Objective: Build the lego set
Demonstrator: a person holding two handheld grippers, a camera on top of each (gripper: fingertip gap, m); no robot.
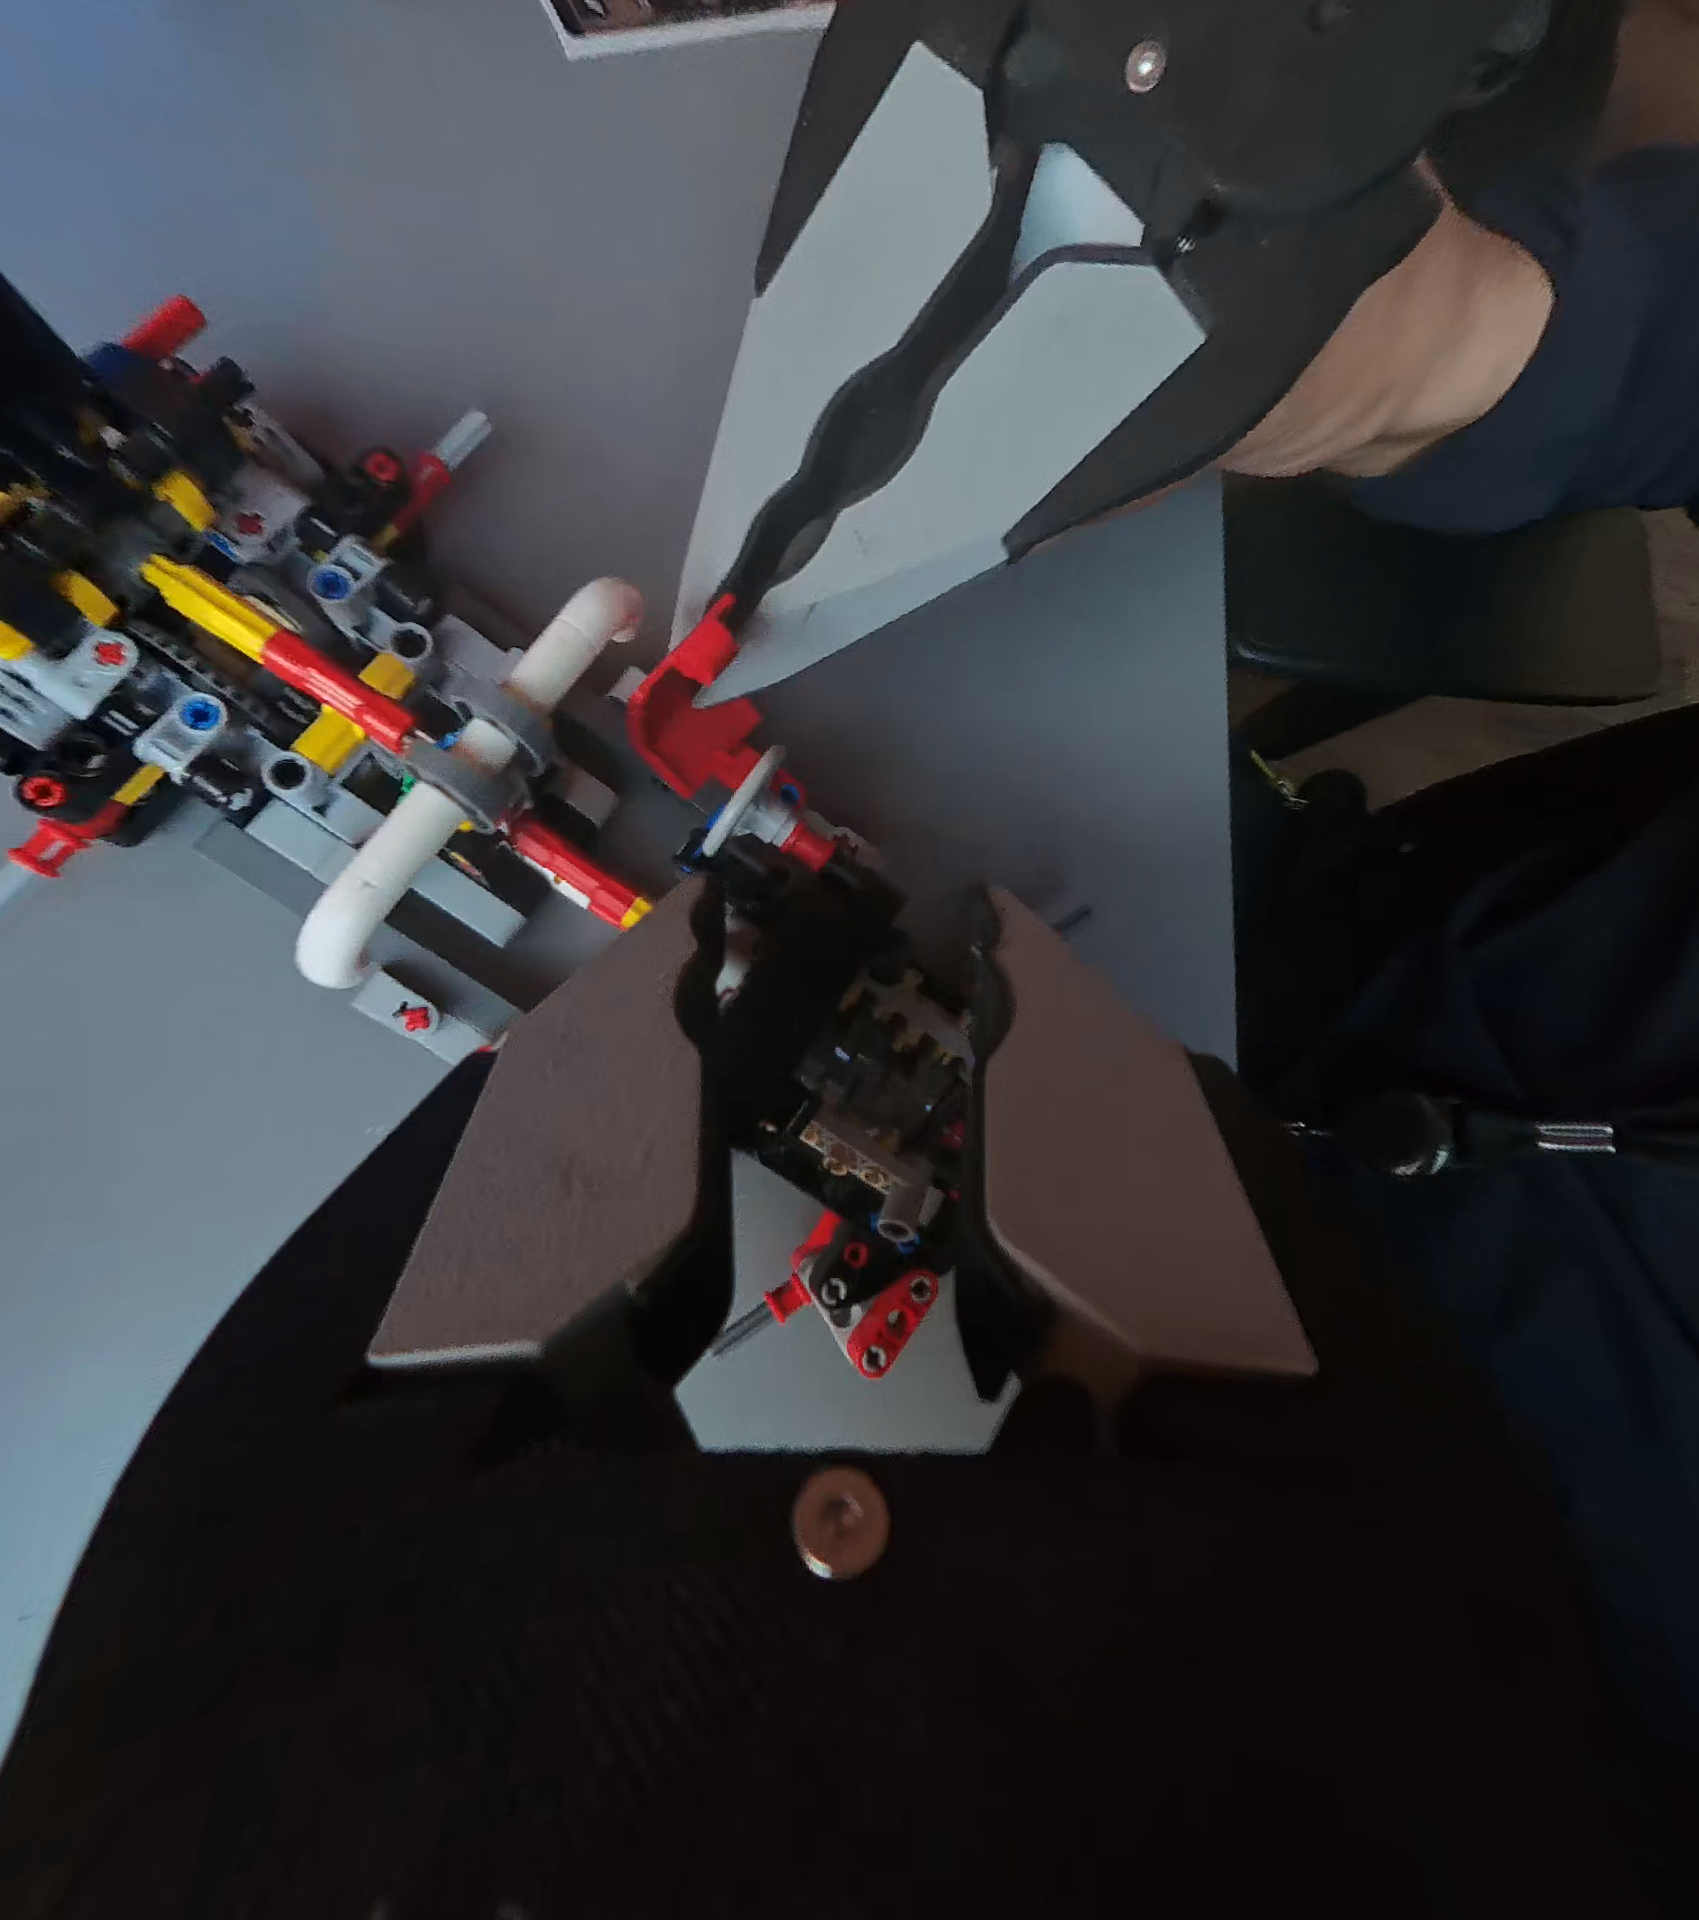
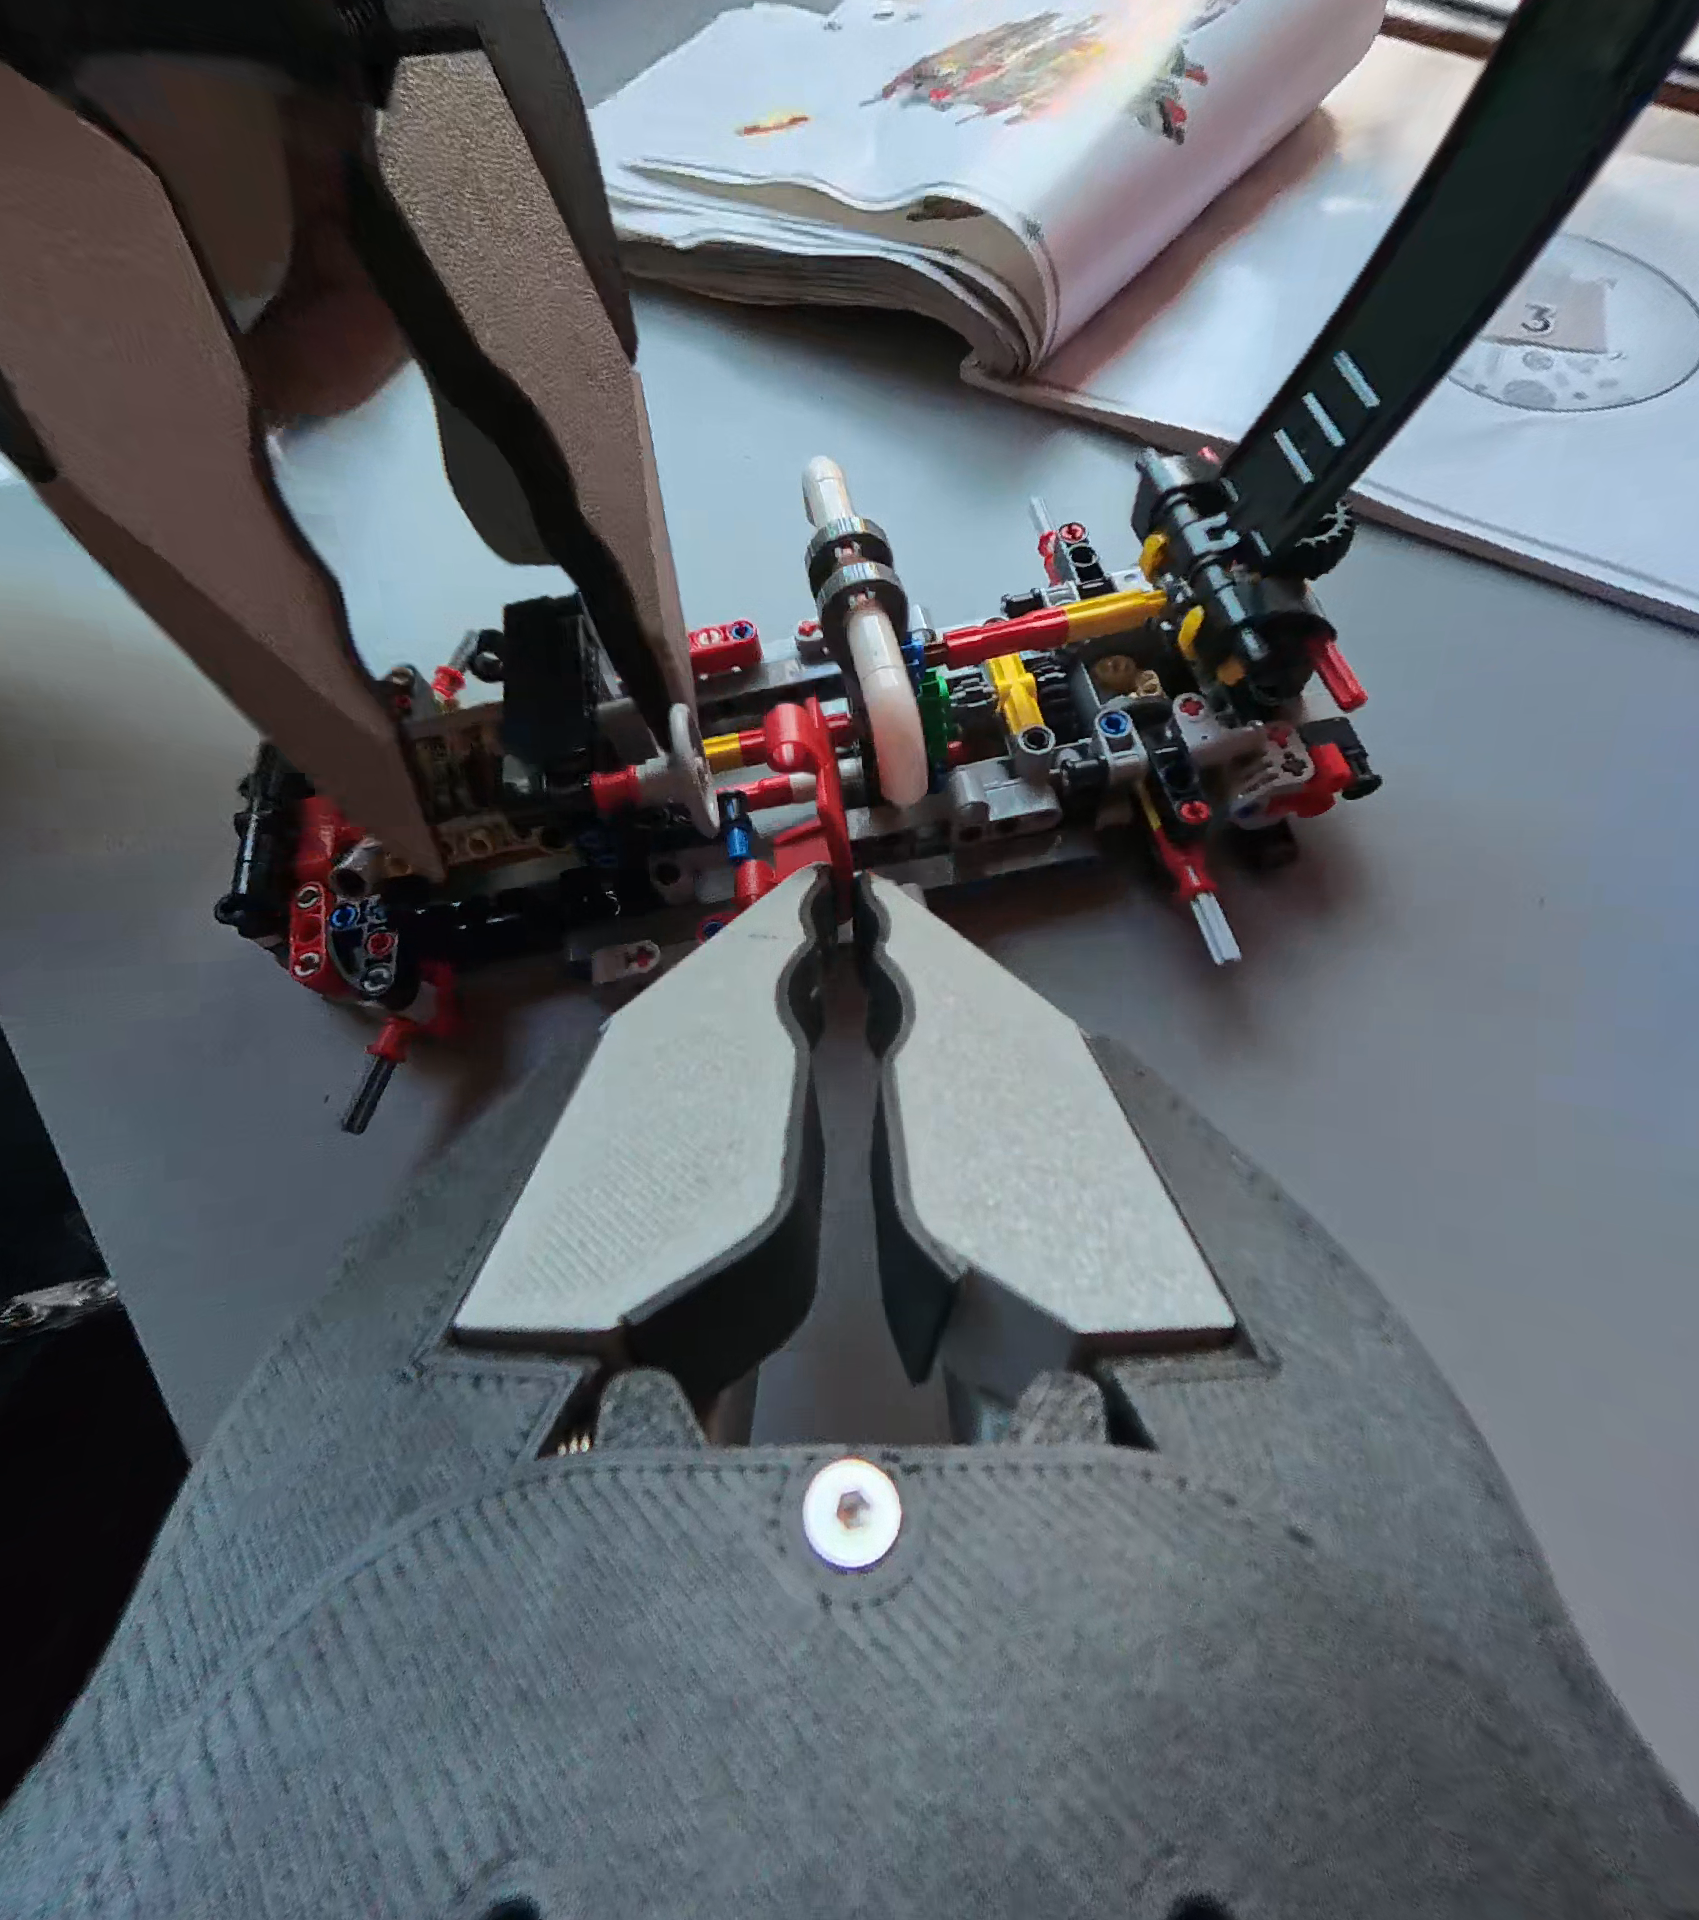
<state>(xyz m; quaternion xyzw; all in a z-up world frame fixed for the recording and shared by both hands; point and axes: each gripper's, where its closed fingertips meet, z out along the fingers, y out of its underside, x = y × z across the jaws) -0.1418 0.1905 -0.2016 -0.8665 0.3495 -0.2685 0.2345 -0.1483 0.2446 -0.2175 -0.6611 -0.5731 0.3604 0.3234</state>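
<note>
A long multicoloured building-brick chassis [image 2: 1032, 727] lies on the grey table [image 2: 1447, 1039]; it also shows in the left wrist view [image 1: 201, 644]. My right gripper [image 2: 840, 894] is shut on a thin red curved panel [image 2: 824, 821] standing at the chassis's near side. The left wrist view shows that gripper [image 1: 720, 655] pinching the same red panel [image 1: 689, 727]. My left gripper [image 1: 840, 914] is open, its fingers straddling the black and tan block [image 1: 886, 1060] at the chassis's end. In the right wrist view it [image 2: 549, 805] comes down from the upper left beside a small grey wheel [image 2: 689, 764].
An open instruction booklet [image 2: 928, 156] lies behind the chassis. A long black strap-like part [image 2: 1447, 260] rises from the chassis's right end. A white bent tube [image 2: 892, 717] arches over its middle. The table edge [image 1: 1229, 727] and a person's arm [image 1: 1396, 364] are close by. Across from one pair of fingers to the other is roughly 6 cm.
</note>
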